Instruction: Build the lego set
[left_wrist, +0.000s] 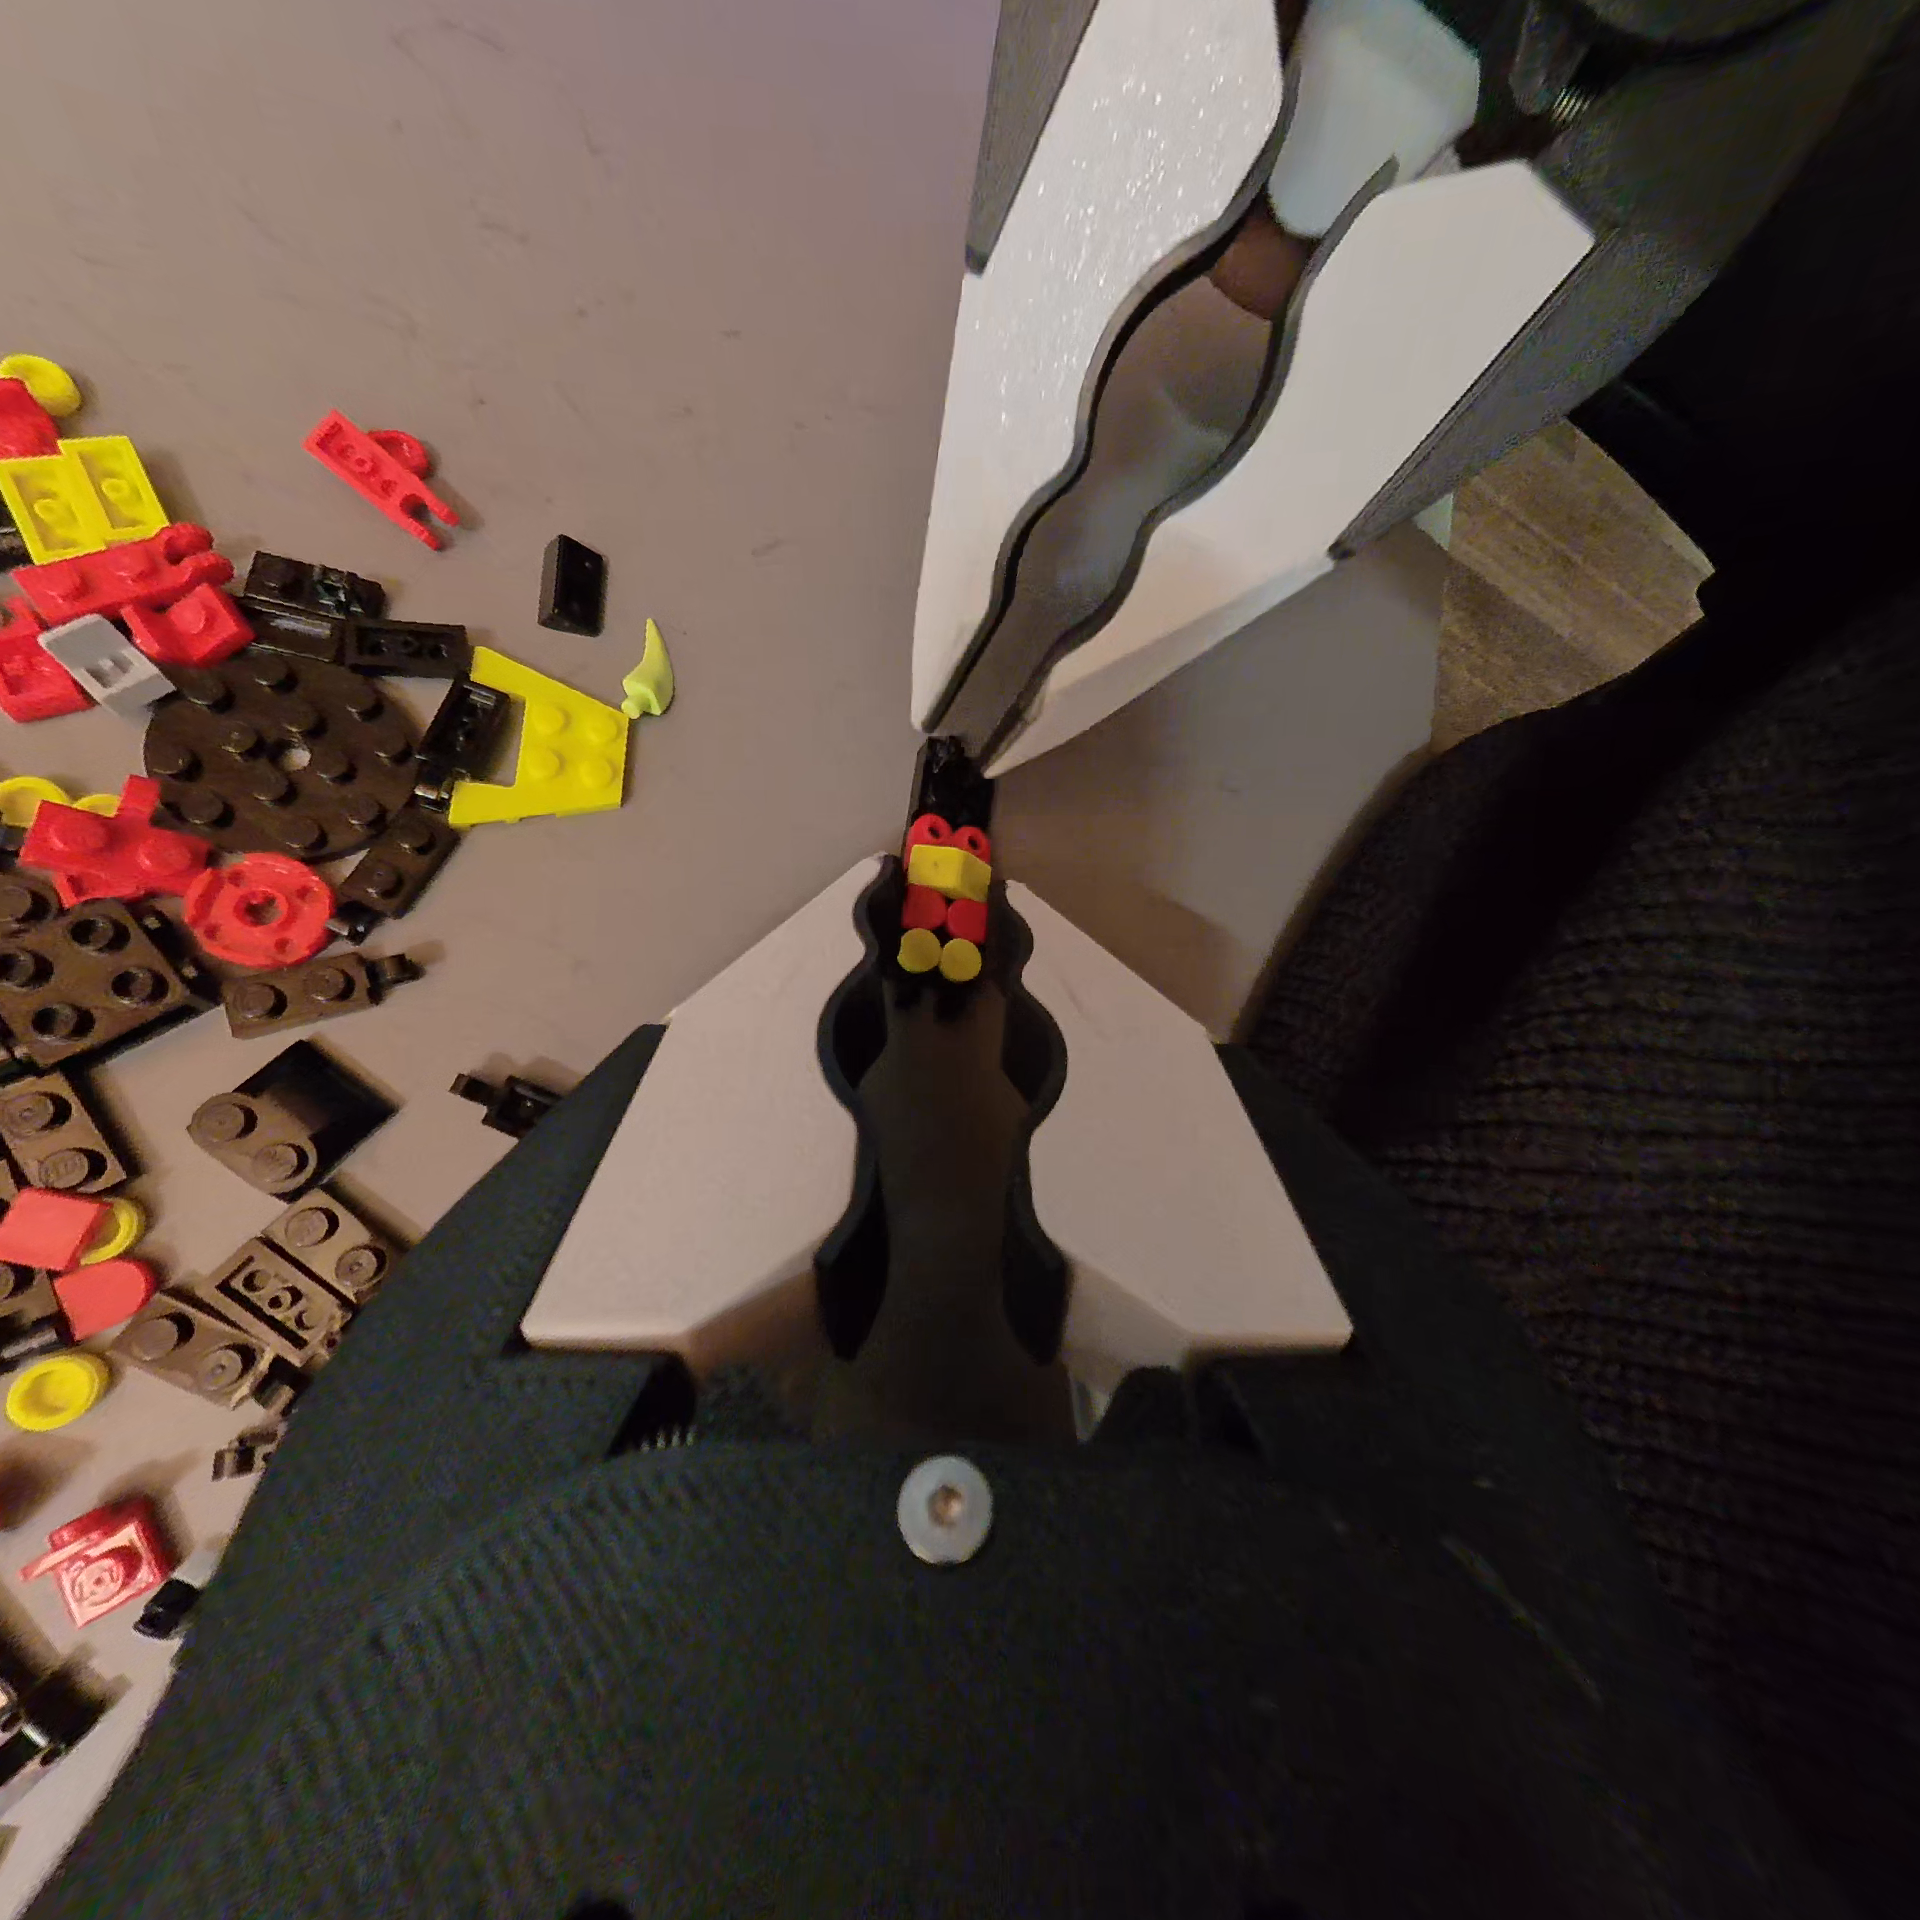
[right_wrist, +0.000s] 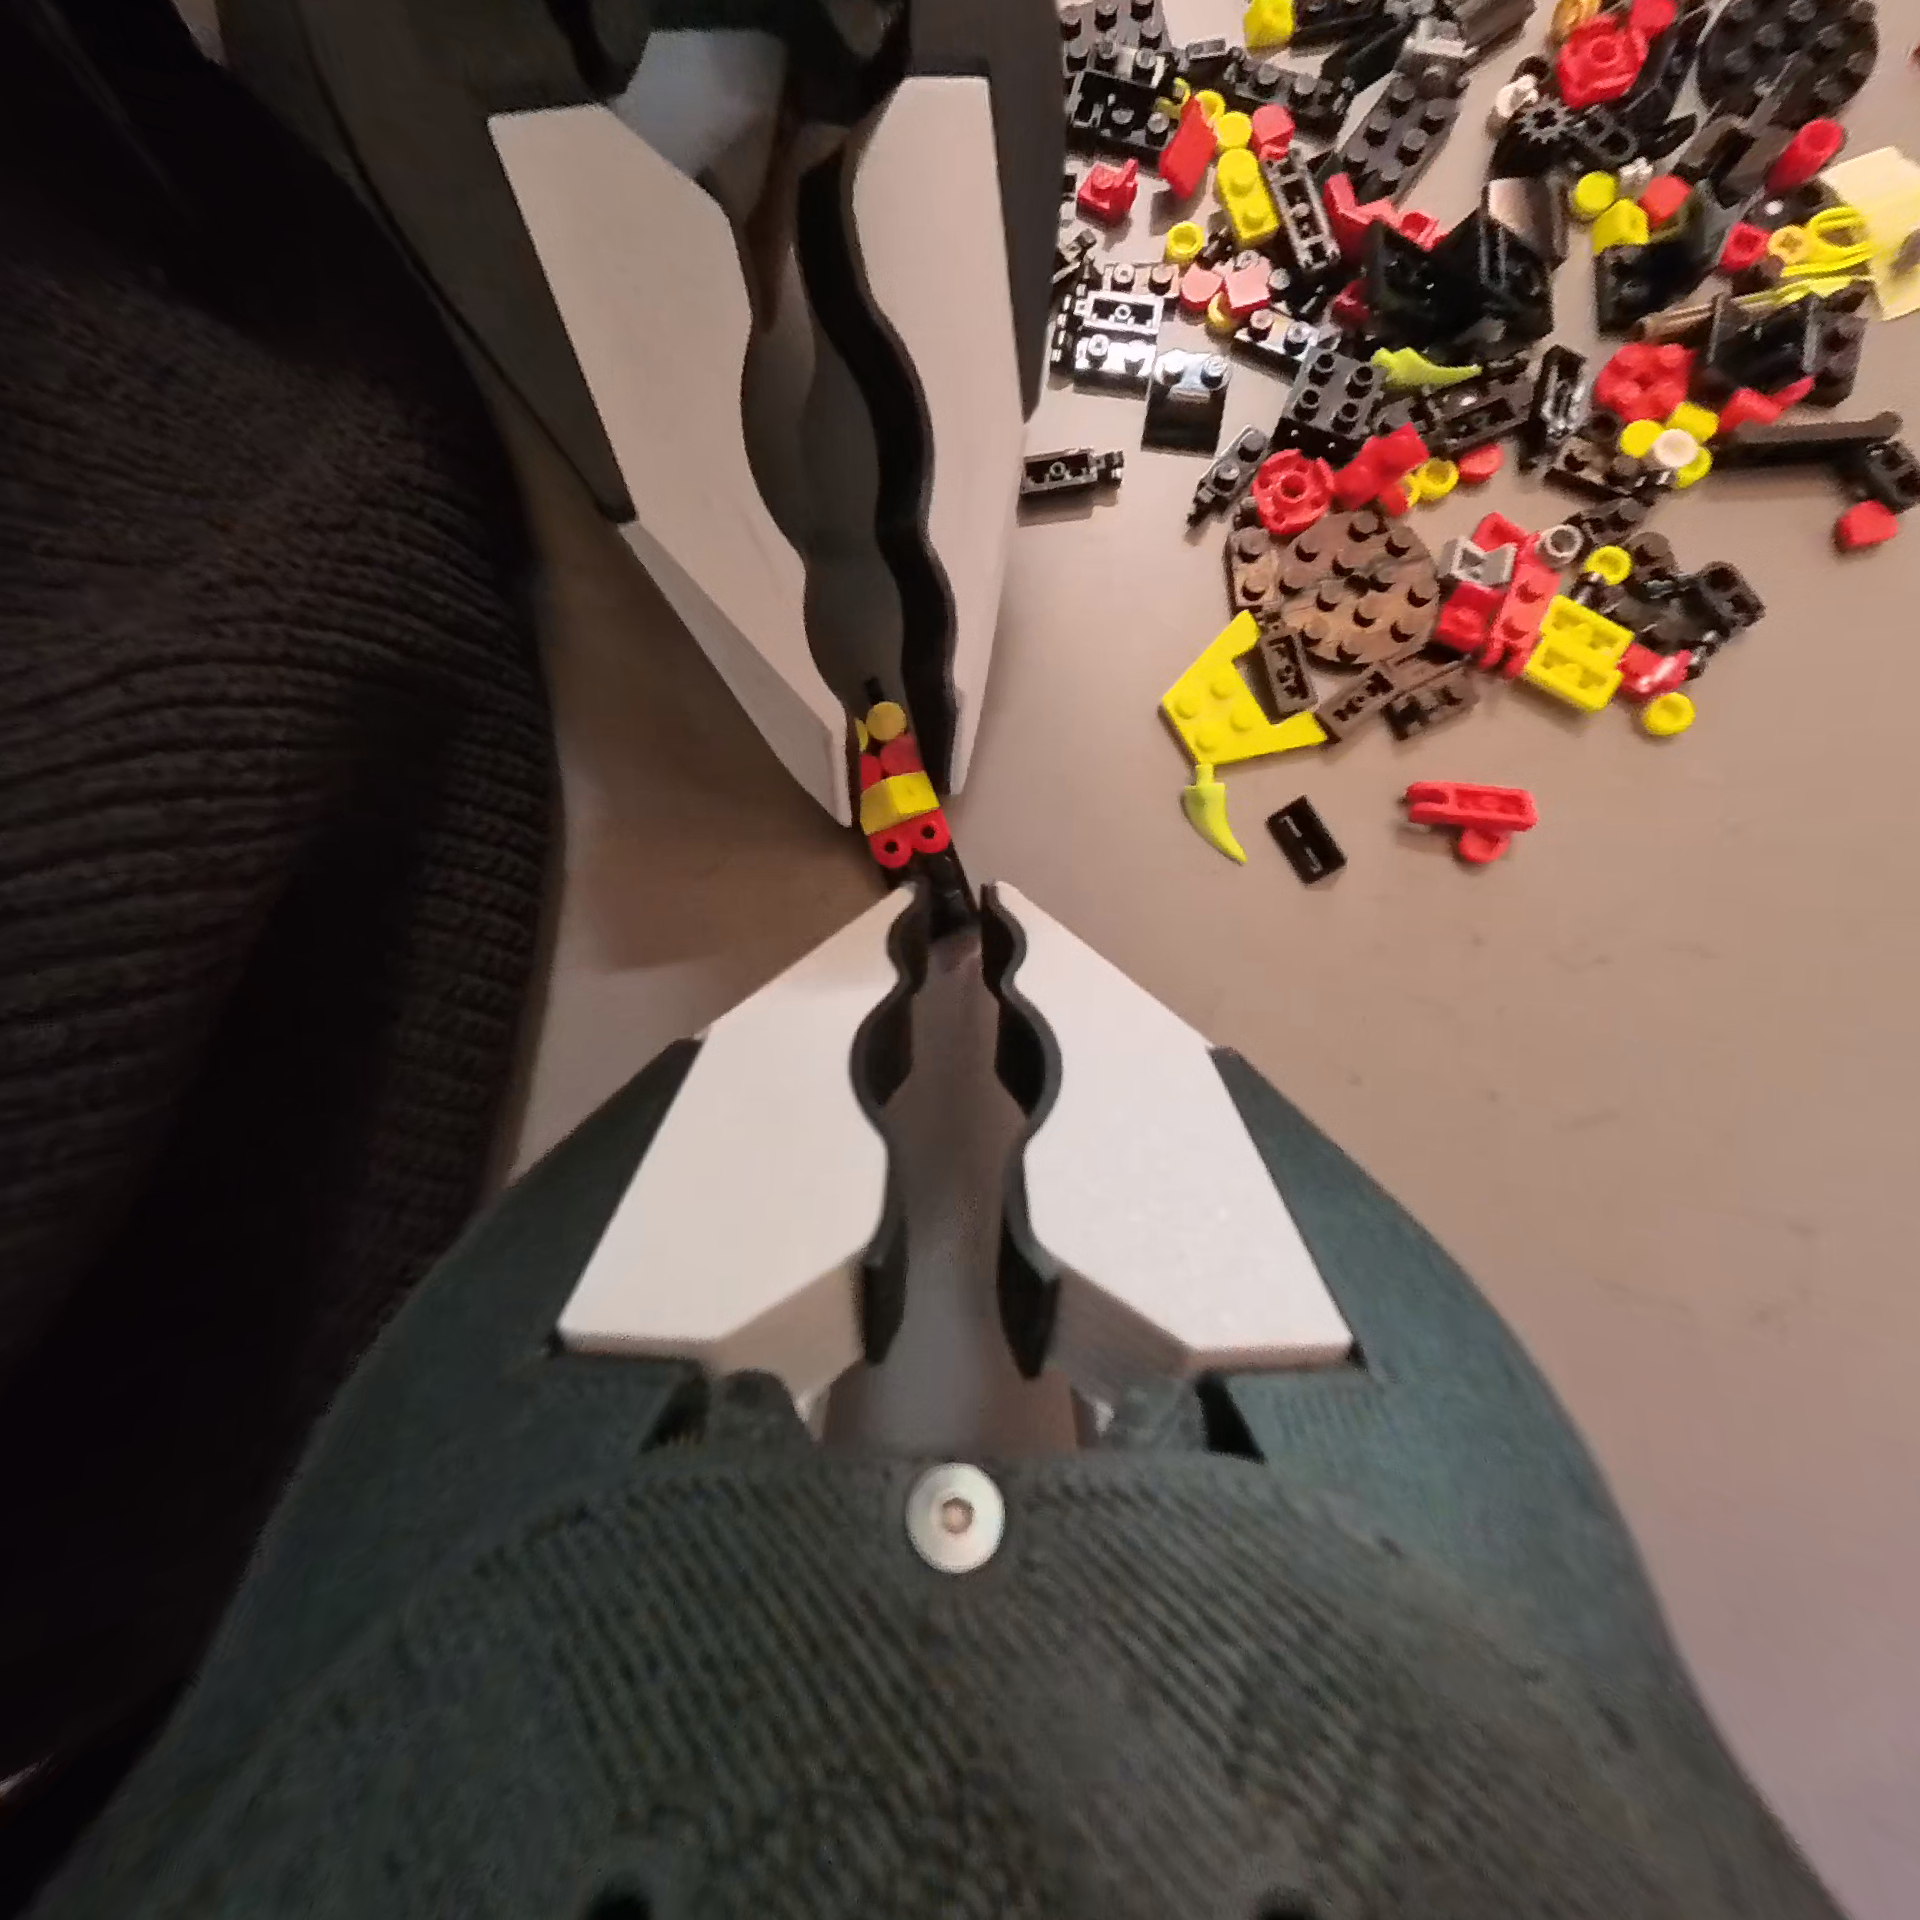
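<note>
Above the counter (left_wrist: 675, 260), both tongs pinch one small red, yellow and black brick stack (left_wrist: 943, 902): left tongs (left_wrist: 943, 935) closed on its studded end, right tongs (right_wrist: 948, 906) on its black tip. Any twist (the grip is slight) could snap it apart or drop it among the loose bricks (right_wrist: 1455, 416).

Both wrist views face each other closely, sharing the small assembly (left_wrist: 943, 902).

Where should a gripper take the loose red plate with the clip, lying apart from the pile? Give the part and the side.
Grip the red clip plate across its two long edges, coming straight down from above. It lies flat on the table with open space around it; only the small black tile is near. Avoid the round clip end: it looks too small and rounded for a steady pinch.
</note>
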